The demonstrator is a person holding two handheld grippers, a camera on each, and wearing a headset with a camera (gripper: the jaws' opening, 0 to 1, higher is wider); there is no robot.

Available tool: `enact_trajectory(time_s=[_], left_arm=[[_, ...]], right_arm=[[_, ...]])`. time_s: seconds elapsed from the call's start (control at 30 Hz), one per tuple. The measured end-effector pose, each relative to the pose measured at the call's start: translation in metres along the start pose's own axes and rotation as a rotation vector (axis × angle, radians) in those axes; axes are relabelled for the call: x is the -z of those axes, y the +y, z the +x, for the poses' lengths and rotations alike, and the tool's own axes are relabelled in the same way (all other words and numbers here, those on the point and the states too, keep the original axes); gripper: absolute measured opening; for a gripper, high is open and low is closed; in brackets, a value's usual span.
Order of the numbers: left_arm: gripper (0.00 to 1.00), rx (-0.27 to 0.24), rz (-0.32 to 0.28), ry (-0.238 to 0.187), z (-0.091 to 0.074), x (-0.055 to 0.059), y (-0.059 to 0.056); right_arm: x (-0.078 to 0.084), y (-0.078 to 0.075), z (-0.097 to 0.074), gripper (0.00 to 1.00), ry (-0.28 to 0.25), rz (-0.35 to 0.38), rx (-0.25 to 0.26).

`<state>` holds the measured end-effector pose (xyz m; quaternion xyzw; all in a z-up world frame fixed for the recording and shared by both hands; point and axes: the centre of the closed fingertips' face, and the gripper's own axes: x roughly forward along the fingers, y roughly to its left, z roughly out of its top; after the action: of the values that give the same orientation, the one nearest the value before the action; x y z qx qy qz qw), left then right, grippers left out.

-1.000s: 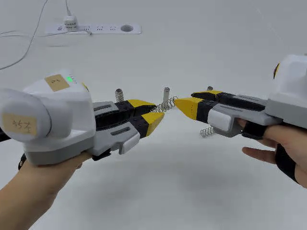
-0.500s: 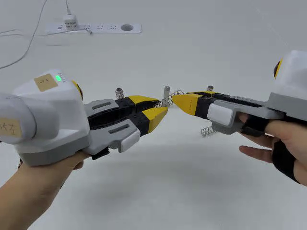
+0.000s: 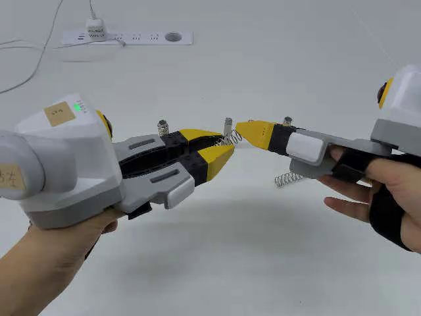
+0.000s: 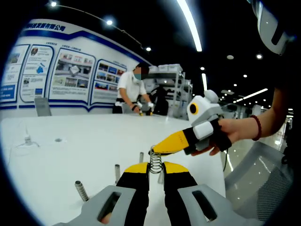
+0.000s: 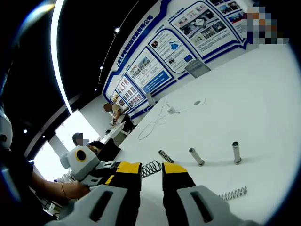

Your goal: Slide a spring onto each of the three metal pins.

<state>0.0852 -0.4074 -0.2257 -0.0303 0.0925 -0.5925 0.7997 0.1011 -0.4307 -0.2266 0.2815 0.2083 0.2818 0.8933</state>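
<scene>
A small spring (image 3: 230, 137) hangs in the air between the two grippers. My left gripper (image 3: 223, 143) is shut on one end; in the left gripper view the spring (image 4: 155, 161) stands upright between its yellow tips (image 4: 155, 168). My right gripper (image 3: 245, 128) pinches the other end, and the spring (image 5: 150, 167) lies across its tips (image 5: 151, 168). Behind stand three metal pins: the left pin (image 3: 162, 126) wears a spring, while the middle pin (image 3: 228, 124) and right pin (image 3: 287, 120) are bare. The held spring hovers just in front of the middle pin.
A loose spring (image 3: 284, 178) lies on the white table under the right gripper. A power strip (image 3: 131, 38) with a plug and cable sits at the far edge. In the left gripper view a person (image 4: 131, 92) stands at a far bench.
The two grippers have closed in on each other and moved up toward the pins, so the spring between them now looks shorter. The right gripper's tip has shifted away from me.
</scene>
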Motion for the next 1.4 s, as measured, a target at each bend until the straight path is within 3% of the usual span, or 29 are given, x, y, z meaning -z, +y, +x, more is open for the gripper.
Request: enact_trajectory(time_s=[0.47, 0.9, 1.13, 1.23, 1.4], left_arm=[[0.11, -0.003, -0.028, 0.015, 0.001, 0.004, 0.001], [0.12, -0.003, -0.069, 0.052, 0.003, 0.011, 0.000], [0.23, -0.016, -0.076, 0.061, 0.004, 0.012, 0.002], [0.30, -0.035, -0.082, 0.105, 0.003, 0.019, 0.004], [0.38, -0.056, -0.052, 0.130, 0.001, 0.023, 0.006]], right_arm=[[0.001, 0.000, 0.002, 0.17, 0.021, -0.058, 0.014], [0.002, 0.000, 0.004, 0.16, 0.058, -0.191, 0.043], [-0.003, 0.001, 0.005, 0.16, 0.056, -0.292, 0.073], [-0.008, -0.003, 0.004, 0.16, 0.060, -0.372, 0.108], [-0.014, -0.007, 0.006, 0.16, 0.071, -0.471, 0.145]])
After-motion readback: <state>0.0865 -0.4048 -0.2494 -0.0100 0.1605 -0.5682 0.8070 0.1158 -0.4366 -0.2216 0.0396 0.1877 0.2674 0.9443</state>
